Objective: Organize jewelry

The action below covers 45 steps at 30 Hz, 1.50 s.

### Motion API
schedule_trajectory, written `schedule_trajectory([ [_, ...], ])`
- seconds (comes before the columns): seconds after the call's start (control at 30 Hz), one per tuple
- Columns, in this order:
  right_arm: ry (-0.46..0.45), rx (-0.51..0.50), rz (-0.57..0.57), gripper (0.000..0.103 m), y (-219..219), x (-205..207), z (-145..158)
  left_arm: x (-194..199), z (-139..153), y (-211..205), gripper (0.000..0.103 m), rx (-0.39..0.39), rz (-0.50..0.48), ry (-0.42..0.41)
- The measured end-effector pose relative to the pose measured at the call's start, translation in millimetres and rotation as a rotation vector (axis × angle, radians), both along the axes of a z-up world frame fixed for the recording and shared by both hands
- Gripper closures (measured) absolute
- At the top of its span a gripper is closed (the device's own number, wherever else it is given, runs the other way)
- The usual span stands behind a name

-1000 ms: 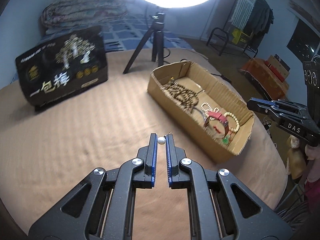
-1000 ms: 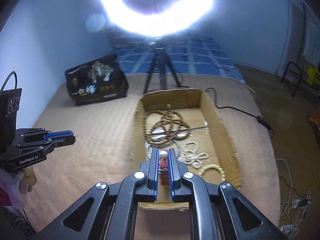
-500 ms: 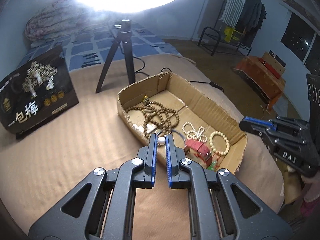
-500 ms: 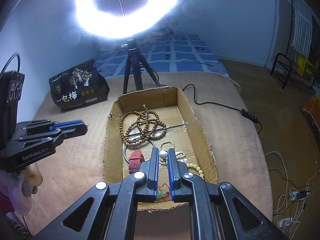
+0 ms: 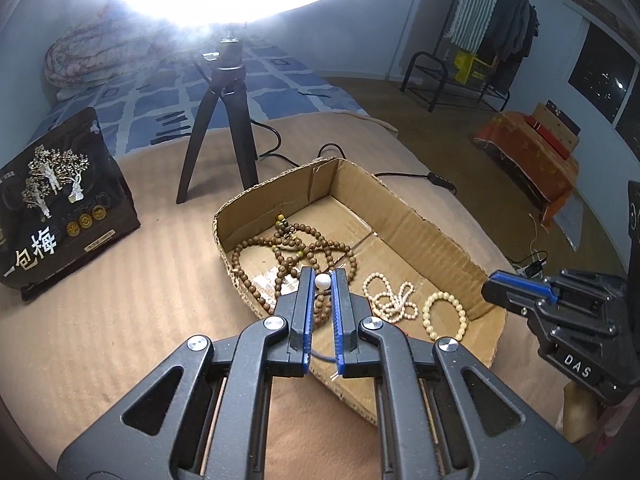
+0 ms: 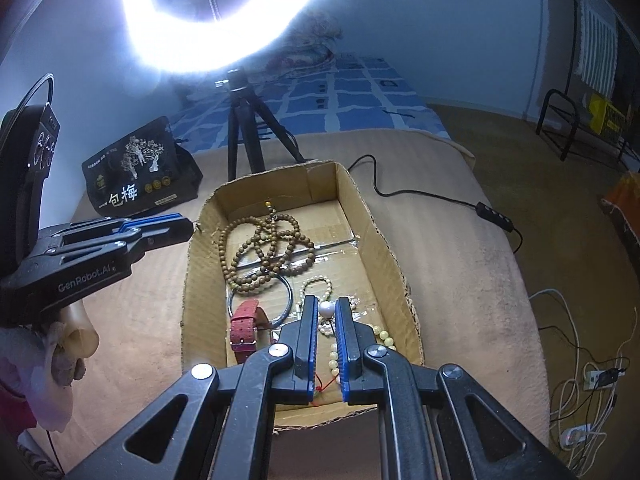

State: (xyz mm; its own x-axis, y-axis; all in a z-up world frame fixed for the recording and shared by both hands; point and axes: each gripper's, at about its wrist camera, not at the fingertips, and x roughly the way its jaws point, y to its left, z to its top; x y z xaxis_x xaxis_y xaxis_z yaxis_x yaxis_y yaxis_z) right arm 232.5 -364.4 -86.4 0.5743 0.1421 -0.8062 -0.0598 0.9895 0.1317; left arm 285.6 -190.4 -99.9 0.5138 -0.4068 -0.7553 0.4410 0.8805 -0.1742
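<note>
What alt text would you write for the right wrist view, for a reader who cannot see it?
The right gripper pinches a white pearl between its fingers above an open cardboard box holding brown wooden beads, a red watch strap, a metal bangle and pale bracelets. The left gripper reaches in from the left.

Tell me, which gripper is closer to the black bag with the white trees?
Left. The left gripper hangs at the cardboard box wall facing the black bag; the right gripper is over the box's near end, farther away.
</note>
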Motion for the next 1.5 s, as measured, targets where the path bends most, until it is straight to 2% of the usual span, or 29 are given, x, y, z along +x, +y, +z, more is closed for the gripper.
schedule_trajectory([
  [0.5,0.013,0.003,-0.003,0.095,-2.4,2.8,-6.4,9.5,-5.4,-8.0,0.096,0.009,0.01,0.01],
  [0.57,0.007,0.003,-0.003,0.083,-1.9,2.3,-6.1,9.5,-5.1,-8.1,0.096,0.014,0.012,0.005],
  [0.7,0.001,-0.005,-0.004,0.074,-0.3,2.2,-7.1,11.0,-3.6,-7.3,0.096,0.023,0.021,-0.001],
  [0.8,-0.002,-0.016,-0.002,0.057,1.2,1.3,-7.4,13.1,-3.7,-5.6,0.094,0.029,0.03,0.0],
  [0.83,-0.004,-0.021,-0.003,0.048,2.0,1.2,-7.4,13.5,-3.9,-5.2,0.09,0.036,0.035,0.0],
  [0.87,-0.007,-0.026,-0.003,0.04,2.8,1.3,-6.9,13.6,-3.9,-4.5,0.073,0.037,0.039,-0.002],
  [0.9,-0.011,-0.031,-0.002,0.037,3.5,1.0,-6.3,12.9,-3.1,-3.7,0.056,0.035,0.043,-0.007],
  [1.0,-0.016,-0.045,-0.005,0.029,4.9,1.6,-4.7,12.3,-1.4,0.6,0.053,0.025,0.058,-0.018],
  [1.07,-0.02,-0.052,-0.018,0.017,5.2,1.4,-3.7,12.4,-1.0,2.8,0.053,0.026,0.066,-0.013],
  [1.3,-0.033,-0.07,-0.051,0.01,6.3,-2.7,4.7,-0.4,9.1,14.6,0.053,0.019,0.076,-0.03],
  [1.5,-0.054,-0.089,-0.067,0.01,9.5,-12.2,18.8,-20.4,24.7,28.4,0.053,0.02,0.085,-0.059],
])
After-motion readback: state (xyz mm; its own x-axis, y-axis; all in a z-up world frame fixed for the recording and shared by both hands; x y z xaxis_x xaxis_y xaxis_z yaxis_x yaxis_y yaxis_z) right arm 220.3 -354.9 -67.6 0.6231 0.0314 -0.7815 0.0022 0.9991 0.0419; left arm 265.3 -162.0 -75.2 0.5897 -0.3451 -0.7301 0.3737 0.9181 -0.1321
